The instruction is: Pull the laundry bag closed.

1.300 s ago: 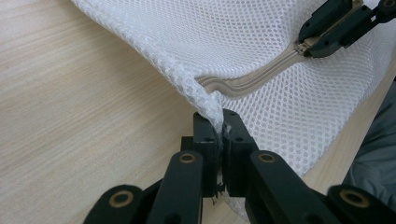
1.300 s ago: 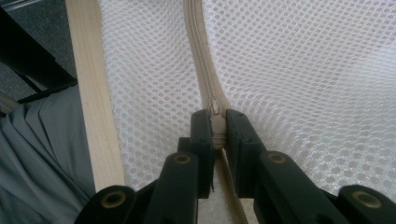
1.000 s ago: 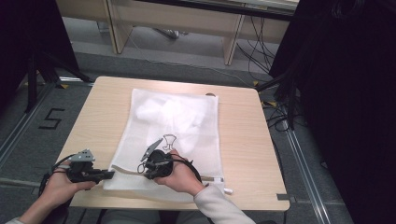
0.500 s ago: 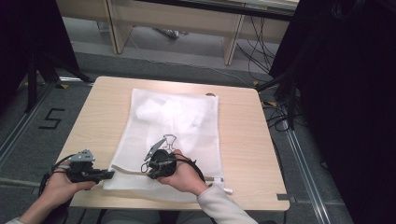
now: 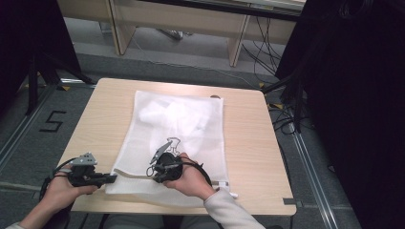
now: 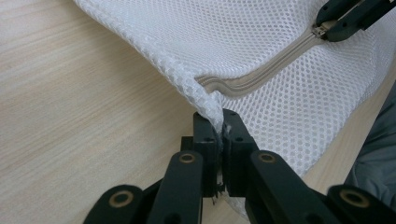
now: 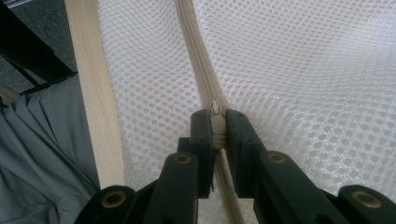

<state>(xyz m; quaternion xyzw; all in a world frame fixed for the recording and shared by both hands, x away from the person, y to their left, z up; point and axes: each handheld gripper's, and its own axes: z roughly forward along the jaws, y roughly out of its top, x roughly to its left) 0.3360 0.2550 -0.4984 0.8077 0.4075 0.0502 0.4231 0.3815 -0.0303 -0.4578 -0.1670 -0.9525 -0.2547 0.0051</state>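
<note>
A white mesh laundry bag [image 5: 191, 129] lies flat on the wooden table [image 5: 248, 143], with something white bunched inside its far end [image 5: 160, 112]. My left gripper [image 5: 113, 178] is shut on the bag's near left corner [image 6: 212, 109], and the mesh is pinched between its pads and lifted a little. My right gripper [image 5: 154, 174] sits farther right along the near edge, shut on the zipper pull [image 7: 215, 122]. The beige zipper [image 6: 261, 77] runs from the held corner to the right gripper's tips [image 6: 329, 28].
The table's near edge [image 7: 95, 107] lies close beside the zipper, with the person's grey trousers [image 7: 42, 154] below it. Bare tabletop [image 5: 102, 124] lies left and right of the bag. Black stands and cables [image 5: 286, 95] stand around the table on the floor.
My right gripper has shifted slightly to the right along the bag's near edge, still on the zipper pull. The left gripper has held still on the corner.
</note>
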